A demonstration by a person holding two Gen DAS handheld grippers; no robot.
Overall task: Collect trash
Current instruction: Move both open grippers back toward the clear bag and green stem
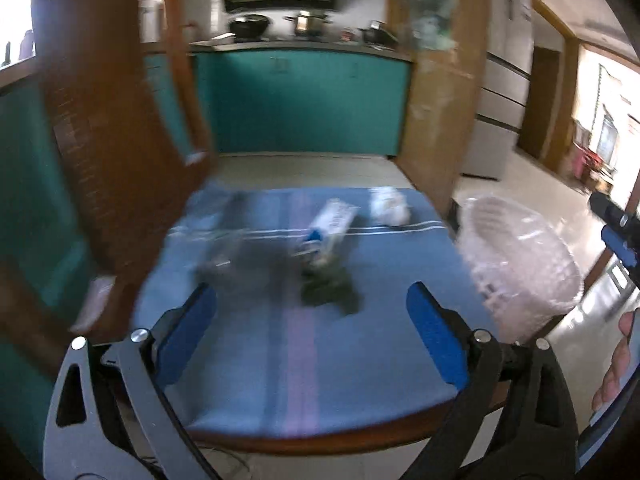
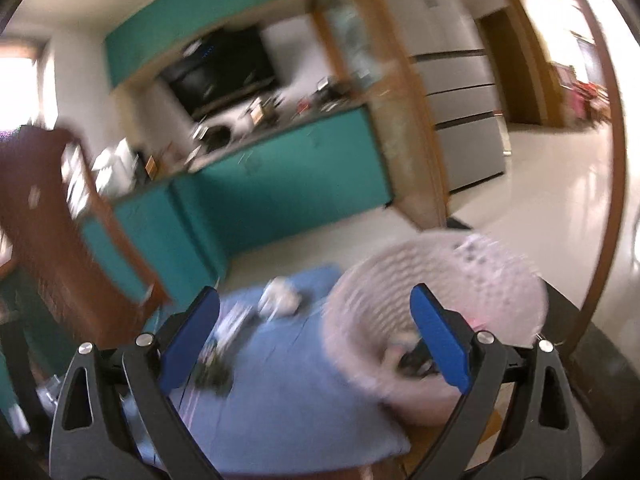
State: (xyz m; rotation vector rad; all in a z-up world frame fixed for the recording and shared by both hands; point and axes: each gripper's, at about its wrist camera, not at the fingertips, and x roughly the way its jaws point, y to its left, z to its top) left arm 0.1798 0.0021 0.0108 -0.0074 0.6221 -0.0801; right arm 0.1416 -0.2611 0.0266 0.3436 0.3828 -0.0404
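Observation:
Trash lies on a table under a blue cloth (image 1: pixel 360 360): a white and blue carton (image 1: pixel 332 224), a crumpled white paper (image 1: pixel 388 206), a dark green wrapper (image 1: pixel 332 292) and a blurred clear plastic piece (image 1: pixel 224 248). A pale pink basket (image 1: pixel 520 264) lined with a clear bag stands at the table's right edge. My left gripper (image 1: pixel 312 300) hangs open above the near half of the cloth, nothing between its pads. In the right wrist view my right gripper (image 2: pixel 316 304) is open too, with the basket (image 2: pixel 360 292) just beyond it, dark items inside. The paper (image 2: pixel 280 298) and carton (image 2: pixel 234 322) lie left of it.
A brown wooden chair back (image 1: pixel 112 152) stands close on the left of the table. Teal cabinets (image 1: pixel 304 104) and a kitchen counter run behind. A wooden post (image 1: pixel 440 120) and a grey fridge (image 1: pixel 500 112) stand at the right. A person's hand (image 1: pixel 616 364) shows at the right edge.

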